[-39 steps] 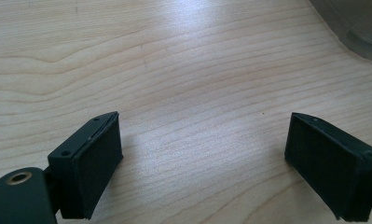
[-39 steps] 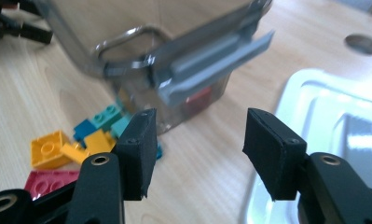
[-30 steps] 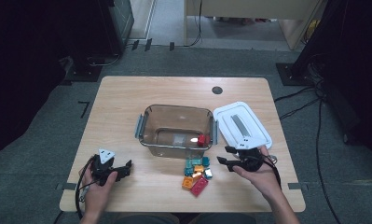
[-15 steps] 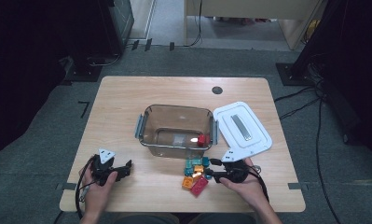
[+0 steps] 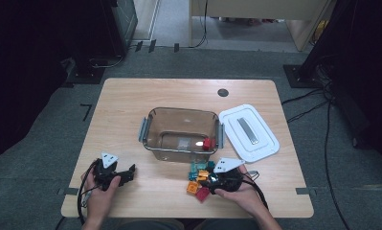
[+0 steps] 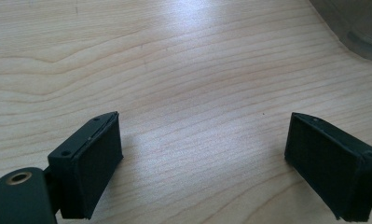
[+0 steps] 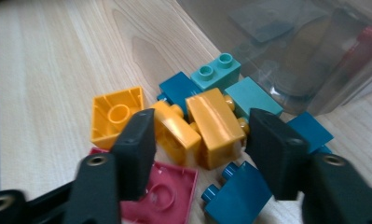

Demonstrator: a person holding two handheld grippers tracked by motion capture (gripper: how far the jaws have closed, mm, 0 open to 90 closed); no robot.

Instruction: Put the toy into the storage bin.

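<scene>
A pile of toy bricks lies on the wooden table just in front of a clear plastic bin. My right gripper hovers low over the pile. In the right gripper view its jaws stand apart on either side of two yellow bricks, and I see no firm pinch. Around them lie an upturned yellow brick, a red brick, dark blue bricks and teal ones. One red brick sits inside the bin. My left gripper rests open over bare table.
The bin's white lid lies flat to the right of the bin, close to the right hand. The bin's wall sits far off in the left gripper view. Bare wood stretches between the two hands and behind the bin.
The right hand has come left and down from beside the lid onto the brick pile. The left hand and its gripper have stayed put.
</scene>
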